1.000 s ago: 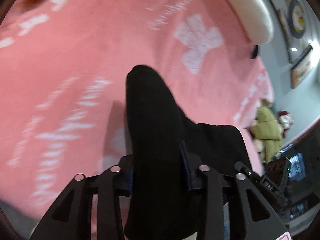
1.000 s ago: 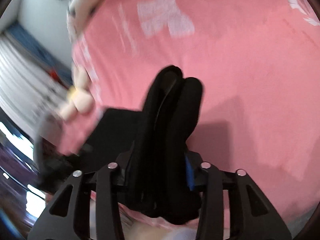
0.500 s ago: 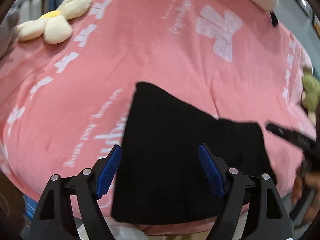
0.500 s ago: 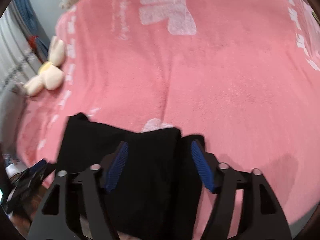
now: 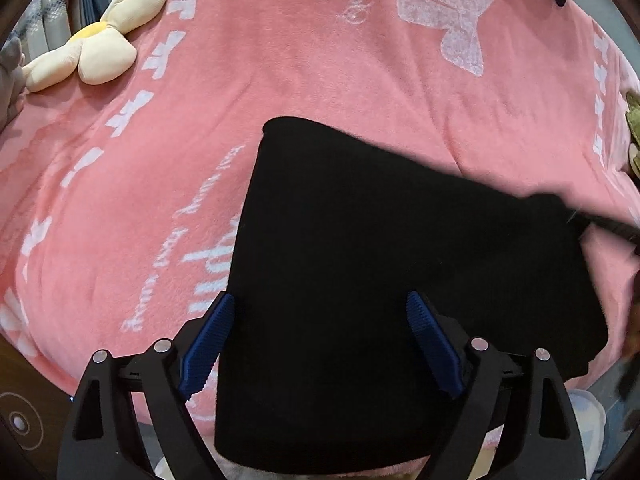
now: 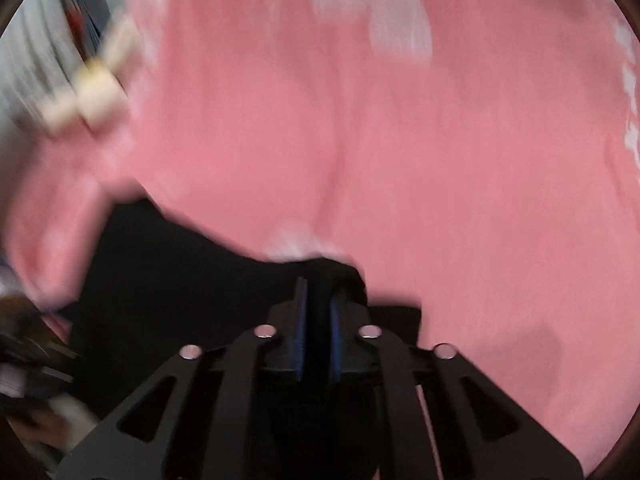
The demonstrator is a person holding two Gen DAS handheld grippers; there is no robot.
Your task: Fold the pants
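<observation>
1. One pair of black pants [image 5: 400, 264], folded into a flat block, lies at the near edge of the pink blanket [image 5: 280, 80].
2. The left gripper [image 5: 320, 340] has just been opening; its jaws stand wide over the pants, pads clear of them.
3. The right gripper [image 6: 318, 320] has just been closing; its jaws pinch a fold at the pants' corner, though that view is blurred.
4. One cream flower plush [image 5: 96, 48] lies far off.

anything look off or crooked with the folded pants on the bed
Nothing stands out. The folded black fabric pants lie flat as one neat block on the pink fleece blanket, though tilted slightly in this view. No creases or stray flaps show; the right wrist view is blurred.
</observation>
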